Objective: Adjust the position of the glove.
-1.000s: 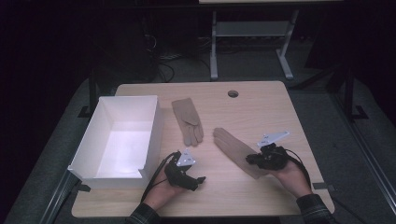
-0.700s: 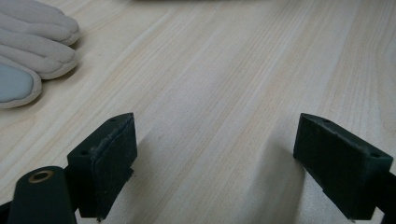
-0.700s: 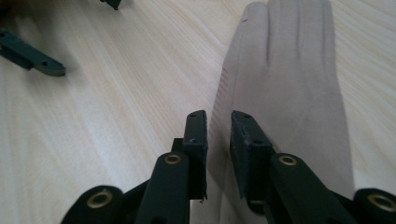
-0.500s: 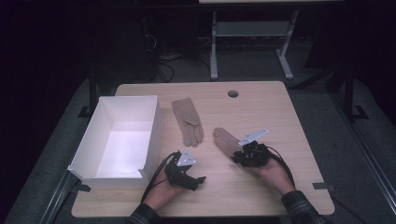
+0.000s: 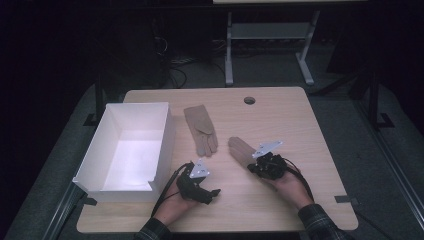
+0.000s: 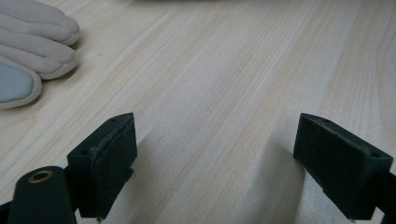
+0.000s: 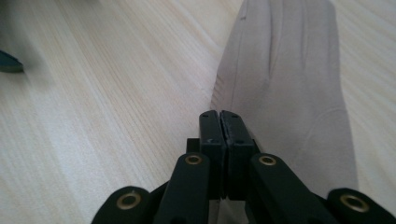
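The right gripper (image 7: 219, 122) is pinching its fingers (image 7: 208, 133) together on the cuff edge of the near glove (image 7: 285, 93), having just been closing; the thin cloth is seemingly caught between them. It looks light, limp and likely to drape, so the cuff hem suits gripping. The left gripper (image 6: 215, 158) is resting wide open and empty over the worktop (image 5: 300, 120), the other glove (image 5: 201, 127) lying beyond. Since earlier, the right hand has been sliding toward the glove.

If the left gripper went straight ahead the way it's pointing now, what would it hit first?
Probably nothing soon. The left gripper has open jaws, and bare table lies ahead of them. The fingertips of a glove lie off to one side of that line, so it would likely pass them, though depth is hard to judge.
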`<state>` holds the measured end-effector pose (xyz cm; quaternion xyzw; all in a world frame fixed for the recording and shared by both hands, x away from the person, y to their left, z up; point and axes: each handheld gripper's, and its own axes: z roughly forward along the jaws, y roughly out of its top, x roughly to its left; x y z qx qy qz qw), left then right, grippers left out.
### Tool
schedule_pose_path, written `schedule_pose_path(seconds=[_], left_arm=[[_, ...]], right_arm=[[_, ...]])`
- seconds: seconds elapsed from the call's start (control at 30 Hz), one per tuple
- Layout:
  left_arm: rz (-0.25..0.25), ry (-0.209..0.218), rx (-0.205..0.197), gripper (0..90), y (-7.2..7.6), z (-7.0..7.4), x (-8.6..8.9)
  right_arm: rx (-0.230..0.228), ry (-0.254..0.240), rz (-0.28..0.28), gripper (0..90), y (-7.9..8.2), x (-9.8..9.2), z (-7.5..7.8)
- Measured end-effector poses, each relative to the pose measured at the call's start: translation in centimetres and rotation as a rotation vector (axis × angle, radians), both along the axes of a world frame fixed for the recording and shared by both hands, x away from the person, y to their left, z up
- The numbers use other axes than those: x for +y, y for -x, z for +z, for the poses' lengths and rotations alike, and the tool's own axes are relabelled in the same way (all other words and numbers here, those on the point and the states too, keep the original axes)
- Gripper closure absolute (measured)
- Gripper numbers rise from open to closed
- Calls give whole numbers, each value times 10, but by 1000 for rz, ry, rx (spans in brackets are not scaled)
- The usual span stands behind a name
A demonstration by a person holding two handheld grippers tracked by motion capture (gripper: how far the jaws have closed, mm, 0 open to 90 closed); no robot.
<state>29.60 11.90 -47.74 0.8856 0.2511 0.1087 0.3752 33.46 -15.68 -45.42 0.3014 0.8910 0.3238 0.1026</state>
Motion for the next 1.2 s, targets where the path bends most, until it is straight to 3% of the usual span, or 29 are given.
schedule_pose_path(seconds=[0.2, 0.37, 0.5, 0.7, 1.0, 1.2], left_arm=[[0, -1, 1, 128, 0, 0, 0], [3, 4, 0, 128, 0, 0, 0], [4, 5, 1, 128, 0, 0, 0], [4, 7, 2, 128, 0, 0, 0], [4, 4, 6, 128, 0, 0, 0], [4, 4, 5, 128, 0, 0, 0]], right_arm=[[-12, -79, -24, 888, 1, -12, 18], [-9, -193, -36, 888, 8, -29, 42], [-26, -245, -28, 886, 12, -38, 52], [15, -240, -90, 884, 3, -56, 41], [3, -198, -173, 878, -10, -79, 29], [26, -166, -213, 859, -17, -88, 17]])
